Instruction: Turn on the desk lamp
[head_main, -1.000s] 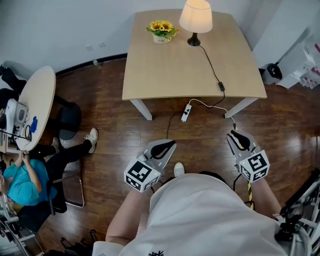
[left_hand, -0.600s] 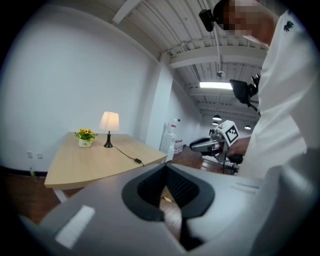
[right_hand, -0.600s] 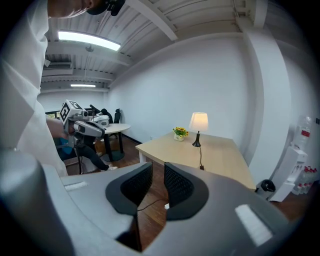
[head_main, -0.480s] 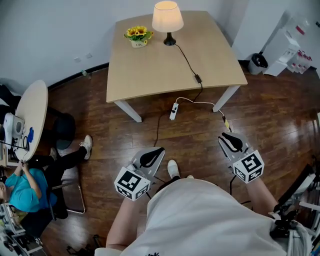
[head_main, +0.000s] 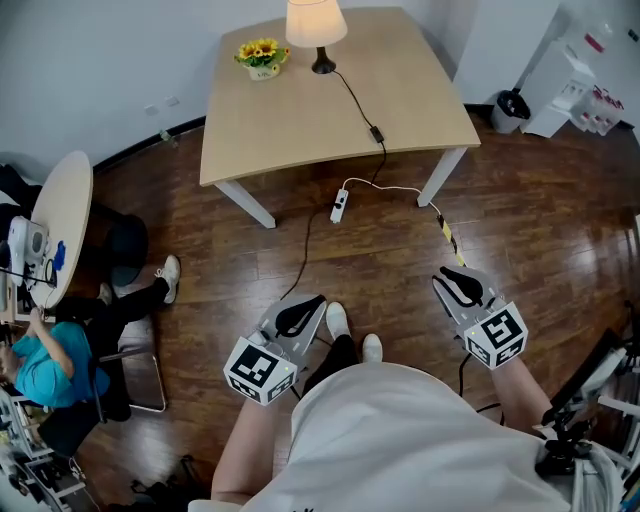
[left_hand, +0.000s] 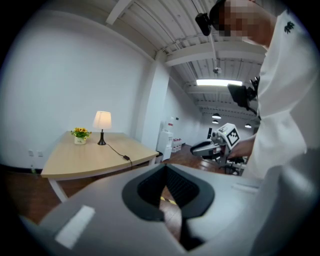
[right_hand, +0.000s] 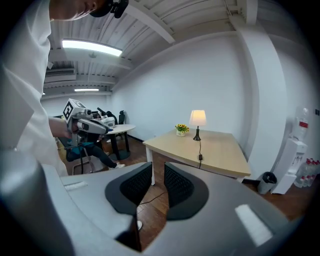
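Observation:
The desk lamp, cream shade on a black base, stands at the far edge of the wooden table; its shade looks faintly bright. Its black cord runs past an inline switch down to a white power strip on the floor. Both grippers hang over the floor, well short of the table. My left gripper is shut, tips meeting, empty. My right gripper is open; its jaws have just been opening, with nothing between them. The lamp shows far off in the left gripper view, and the lamp likewise in the right gripper view.
A pot of yellow flowers sits beside the lamp. At left are a round table, a chair and a seated person in teal. A dark bin and white units stand at right.
In the head view the table and lamp have slid left and toward the top edge. Both grippers sit slightly lower in the frame, and my shoes now show between them.

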